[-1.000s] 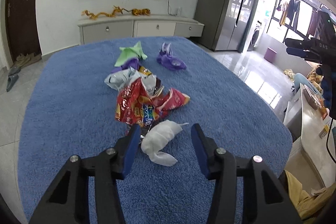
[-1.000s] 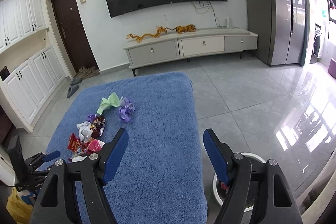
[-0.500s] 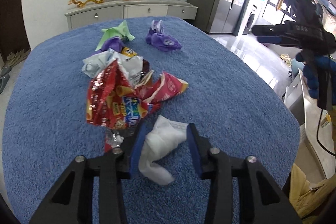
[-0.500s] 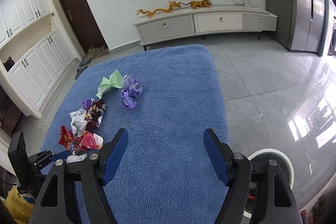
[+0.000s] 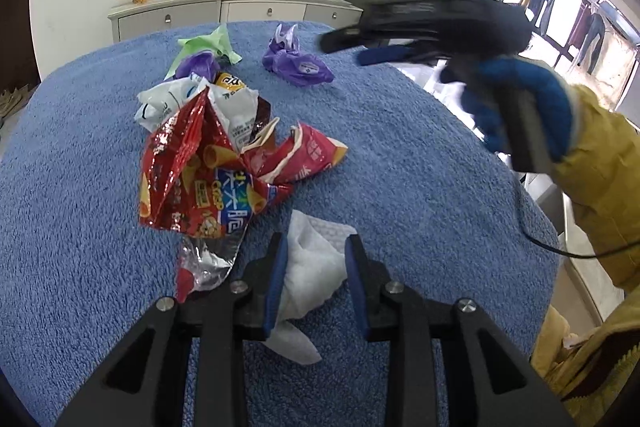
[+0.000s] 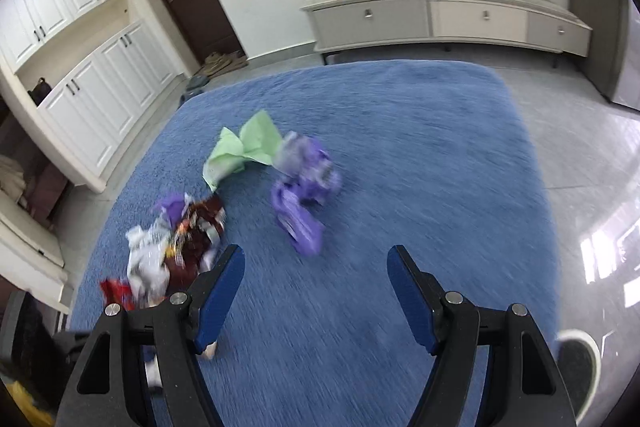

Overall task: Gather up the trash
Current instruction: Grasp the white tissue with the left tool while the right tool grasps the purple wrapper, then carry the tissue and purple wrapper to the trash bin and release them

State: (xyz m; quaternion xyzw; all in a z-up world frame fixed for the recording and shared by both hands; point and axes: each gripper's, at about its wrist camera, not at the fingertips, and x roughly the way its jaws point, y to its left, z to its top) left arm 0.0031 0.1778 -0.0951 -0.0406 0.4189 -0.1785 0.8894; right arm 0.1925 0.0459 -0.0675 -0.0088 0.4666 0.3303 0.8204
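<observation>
A crumpled white tissue (image 5: 316, 263) lies on the blue carpet (image 5: 80, 267) between the pads of my left gripper (image 5: 314, 247). Its jaws are closing and both pads touch the tissue. Just beyond it sits a red snack bag (image 5: 192, 171) with white and brown wrappers (image 5: 168, 99), a green paper (image 5: 208, 45) and a purple wrapper (image 5: 298, 65). My right gripper (image 6: 315, 259) hangs open and holds nothing, low over the carpet just short of the purple wrapper (image 6: 304, 195). It also shows blurred in the left wrist view as the right gripper (image 5: 380, 55), held by a blue-gloved hand (image 5: 520, 99).
A white-rimmed bin (image 6: 580, 351) stands on the tiled floor off the carpet's right edge. A low TV cabinet (image 6: 440, 19) runs along the far wall and white cupboards (image 6: 100, 95) line the left. A yellow sleeve (image 5: 600, 167) is at the right.
My left gripper came down over the white tissue and its jaws narrowed onto it. The right gripper swung in and down over the carpet toward the purple wrapper, staying open.
</observation>
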